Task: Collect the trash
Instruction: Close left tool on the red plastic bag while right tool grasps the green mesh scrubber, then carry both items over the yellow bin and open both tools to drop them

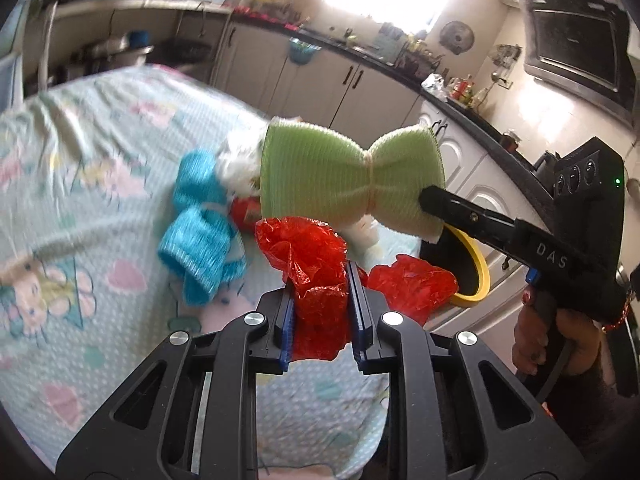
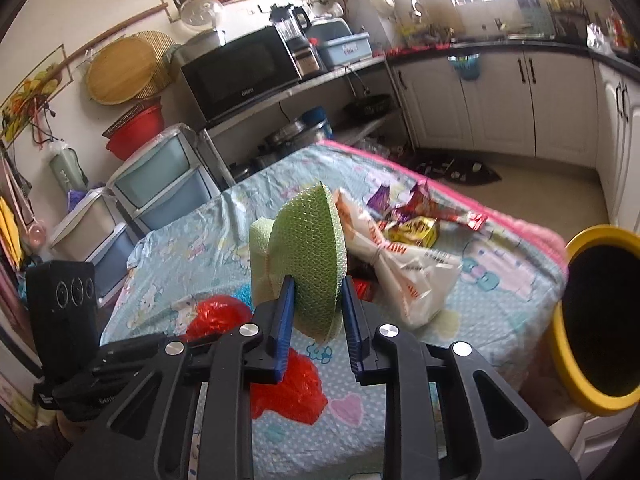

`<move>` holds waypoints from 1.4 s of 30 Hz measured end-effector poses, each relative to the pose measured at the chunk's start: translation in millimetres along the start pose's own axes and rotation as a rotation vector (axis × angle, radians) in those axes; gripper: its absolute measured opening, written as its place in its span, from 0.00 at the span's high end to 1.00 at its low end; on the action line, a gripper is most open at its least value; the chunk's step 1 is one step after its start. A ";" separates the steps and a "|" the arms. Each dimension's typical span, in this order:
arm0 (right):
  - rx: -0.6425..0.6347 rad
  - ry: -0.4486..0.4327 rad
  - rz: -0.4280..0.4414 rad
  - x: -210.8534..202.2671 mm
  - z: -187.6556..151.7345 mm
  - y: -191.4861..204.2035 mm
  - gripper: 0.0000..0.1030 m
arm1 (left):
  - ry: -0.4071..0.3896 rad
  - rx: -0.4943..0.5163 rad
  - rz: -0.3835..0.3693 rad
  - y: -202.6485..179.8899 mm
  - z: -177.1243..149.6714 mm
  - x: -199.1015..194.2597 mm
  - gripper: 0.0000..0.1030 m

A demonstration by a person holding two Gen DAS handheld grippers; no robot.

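We find the left gripper [image 1: 320,288] clamped on a crumpled red plastic bag [image 1: 316,276], held above the patterned tablecloth [image 1: 92,152]. The right gripper [image 2: 316,300] is closed on a green foam net [image 2: 308,248], which is pinched at its middle and lifted clear of the table. A yellow-rimmed bin [image 2: 592,320] stands at the table's edge, beside the right gripper. Snack wrappers [image 2: 416,220], a white plastic bag [image 2: 404,268] and blue foam pieces [image 1: 200,240] lie on the cloth.

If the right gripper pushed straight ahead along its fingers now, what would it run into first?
Probably the white printed plastic bag on the table, just beyond the green sponge that the right gripper holds; the height over the table is unclear, so it might pass above.
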State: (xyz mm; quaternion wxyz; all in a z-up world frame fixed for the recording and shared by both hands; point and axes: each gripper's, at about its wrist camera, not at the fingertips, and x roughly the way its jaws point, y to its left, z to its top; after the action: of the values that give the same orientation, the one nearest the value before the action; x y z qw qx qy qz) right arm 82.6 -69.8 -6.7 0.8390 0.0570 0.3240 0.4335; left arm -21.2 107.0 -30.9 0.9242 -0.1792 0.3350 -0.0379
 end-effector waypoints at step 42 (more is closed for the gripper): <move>0.164 -0.285 -0.599 -156.1 13.9 -151.0 0.79 | -0.002 0.345 -0.136 -191.5 75.2 129.7 0.84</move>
State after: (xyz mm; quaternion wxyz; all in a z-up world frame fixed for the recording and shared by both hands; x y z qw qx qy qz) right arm 130.4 -279.8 24.5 0.9586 0.0865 0.2395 0.1278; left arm 136.2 -73.3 12.4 0.9369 -0.0403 0.3097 -0.1572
